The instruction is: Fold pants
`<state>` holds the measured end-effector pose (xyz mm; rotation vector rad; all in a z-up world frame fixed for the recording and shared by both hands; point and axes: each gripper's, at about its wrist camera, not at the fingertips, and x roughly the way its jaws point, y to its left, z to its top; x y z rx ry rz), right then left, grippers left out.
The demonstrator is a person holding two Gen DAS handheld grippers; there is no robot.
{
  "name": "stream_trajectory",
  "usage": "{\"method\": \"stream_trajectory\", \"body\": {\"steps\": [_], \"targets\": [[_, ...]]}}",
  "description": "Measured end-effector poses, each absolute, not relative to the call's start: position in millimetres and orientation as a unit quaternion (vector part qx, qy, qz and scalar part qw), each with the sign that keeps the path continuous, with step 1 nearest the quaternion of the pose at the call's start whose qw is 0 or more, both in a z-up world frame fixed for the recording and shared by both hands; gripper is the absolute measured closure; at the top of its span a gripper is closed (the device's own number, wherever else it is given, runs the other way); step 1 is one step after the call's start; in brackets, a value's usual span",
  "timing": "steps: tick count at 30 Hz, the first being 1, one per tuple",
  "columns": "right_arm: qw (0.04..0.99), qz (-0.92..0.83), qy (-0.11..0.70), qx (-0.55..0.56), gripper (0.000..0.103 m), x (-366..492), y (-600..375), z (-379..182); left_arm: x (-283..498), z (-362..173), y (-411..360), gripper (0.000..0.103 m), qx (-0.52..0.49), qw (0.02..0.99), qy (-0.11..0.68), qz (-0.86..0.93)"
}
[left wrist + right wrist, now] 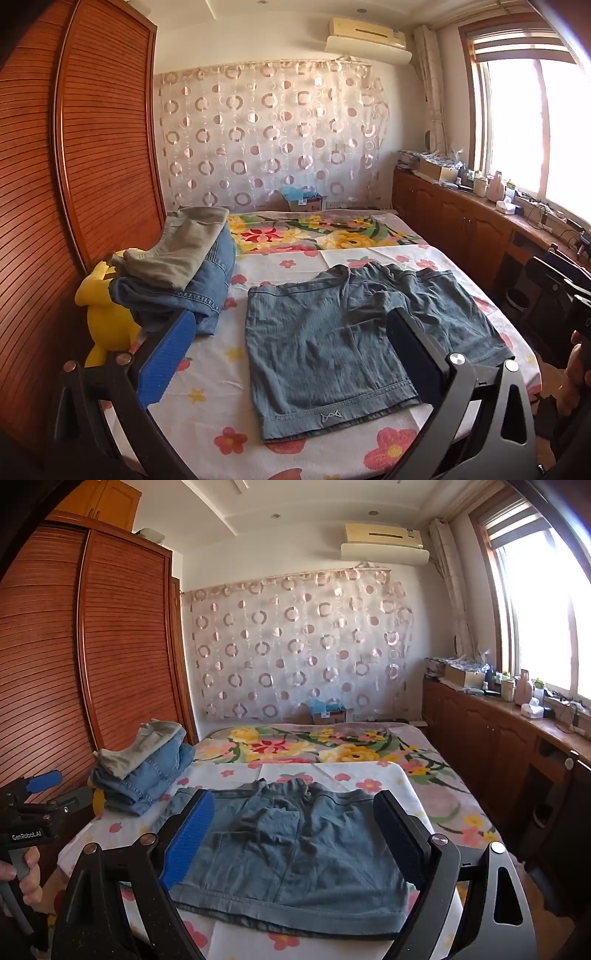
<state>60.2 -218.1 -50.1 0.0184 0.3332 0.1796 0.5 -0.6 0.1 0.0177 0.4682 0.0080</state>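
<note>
Denim pants lie flat on the bed, bare sheet to their left, my left hand-held gripper spread wide above them. Right view: right hand-held gripper splayed over pants, near hem wrinkled.

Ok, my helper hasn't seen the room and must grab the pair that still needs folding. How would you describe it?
Start at the bed with the flowered white sheet. The denim shorts lie spread flat in its middle, near the front edge, with both legs open. The stack of folded pants by the wooden wardrobe is piled up; these shorts are single, unfolded and grey-blue.
</note>
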Motion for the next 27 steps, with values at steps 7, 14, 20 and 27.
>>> {"method": "stream_trajectory", "body": {"steps": [7,14,20,27], "targets": [[0.981,0.092,0.168,0.010,0.014,59.8,-218.4,-52.6,2.1,-0.7,-0.8,0.000,0.008,0.972,0.233,0.003],[0.981,0.093,0.169,0.009,0.014,59.6,-217.9,-49.7,0.7,0.0,-0.4,0.000,0.006,0.973,0.230,0.003],[0.981,0.093,0.169,0.009,0.014,59.5,-217.9,-49.6,0.9,0.0,-0.3,0.000,0.005,0.973,0.229,0.002],[0.982,0.093,0.167,0.010,0.014,59.0,-218.6,-50.0,0.8,0.0,-0.2,0.000,0.005,0.973,0.229,0.001]]}}
